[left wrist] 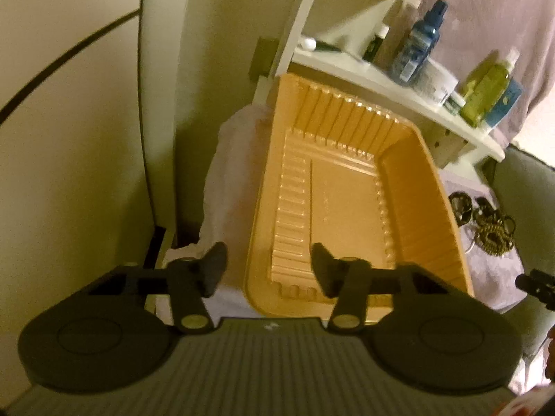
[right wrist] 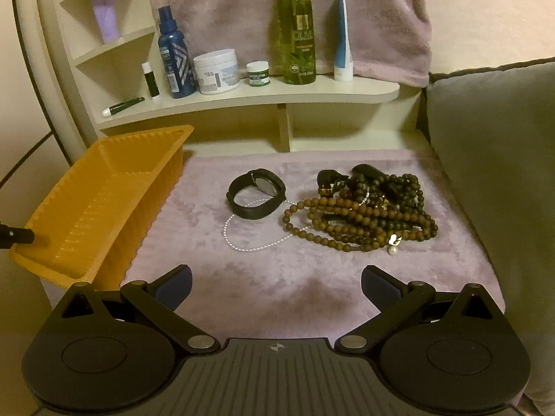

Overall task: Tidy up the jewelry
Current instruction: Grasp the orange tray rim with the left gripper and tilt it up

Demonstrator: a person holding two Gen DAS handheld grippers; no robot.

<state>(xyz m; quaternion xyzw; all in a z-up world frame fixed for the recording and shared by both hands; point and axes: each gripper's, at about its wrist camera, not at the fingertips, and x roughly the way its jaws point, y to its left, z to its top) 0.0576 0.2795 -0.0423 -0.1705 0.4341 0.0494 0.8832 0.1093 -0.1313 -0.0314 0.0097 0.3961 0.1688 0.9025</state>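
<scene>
The right gripper hovered with its jaws spread wide and empty over the near edge of the desk, which was covered by a plush lilac cloth. The left gripper was likewise spread and held nothing, poised over the near end of the ribbed orange plastic tray, which sat empty along the desk's left edge. Toward the middle of the desk lay a black wristwatch with a round pale face, its strap looped closed; it looked stiff and light, and the strap's near arc seemed the easiest place to pinch. A thin string of small white pearls ran under and in front of the watch; it would likely be limp and slippery, prone to slide out unless caught across several beads. Just right of it, nearer the desk's right edge, sat a tangled heap of brown and dark wooden bead necklaces, which would probably drag together if one strand were lifted. The pearls touched both the watch and the heap, so lifting any piece risked snagging them. Along the desk's far edge, a cream shelf carried a green olive bottle, a blue spray bottle and a white jar, well clear of the work. A grey cushion bordered the right edge.
</scene>
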